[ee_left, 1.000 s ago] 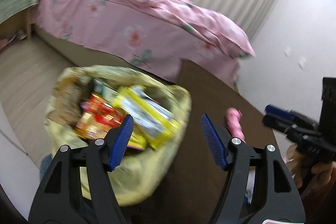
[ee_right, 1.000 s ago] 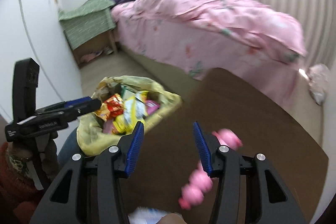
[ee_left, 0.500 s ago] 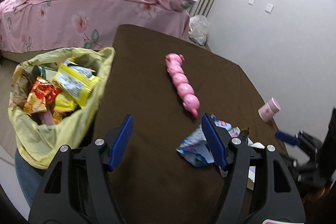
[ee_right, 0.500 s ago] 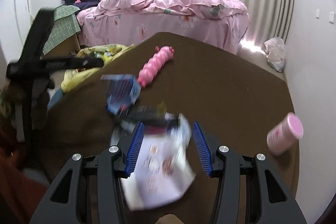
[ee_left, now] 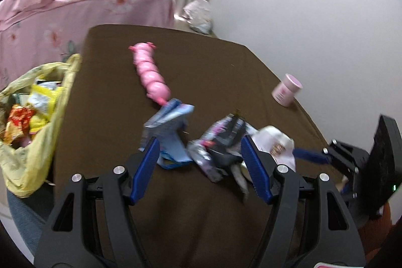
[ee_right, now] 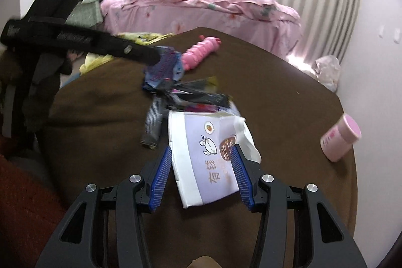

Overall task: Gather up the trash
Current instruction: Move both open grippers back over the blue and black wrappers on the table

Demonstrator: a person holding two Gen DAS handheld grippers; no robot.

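Note:
Three pieces of trash lie on the brown table (ee_left: 213, 62): a blue wrapper (ee_left: 167, 132), a dark purple wrapper (ee_left: 221, 145) and a white packet with a lilac label (ee_right: 208, 155). My left gripper (ee_left: 199, 145) is open, low over the table, with the blue and dark wrappers just beyond its fingertips. My right gripper (ee_right: 201, 152) is open too, its fingers straddling the near end of the white packet, which lies flat. A yellow trash bag (ee_left: 37, 142) full of snack wrappers hangs at the table's left edge. The left gripper (ee_right: 155, 58) shows from the side by the blue wrapper (ee_right: 160, 72).
A pink segmented toy (ee_left: 150, 74) lies farther back on the table and a pink jar (ee_left: 286, 89) lies on its side near the right edge. Behind stands a bed with a pink quilt (ee_right: 201, 6). A white plastic bag (ee_left: 198, 16) sits on the floor by the curtain.
Both grippers swung away from the yellow bag toward the wrappers on the table. The right one dropped low over the white packet; the left one moved closer to the blue and dark wrappers.

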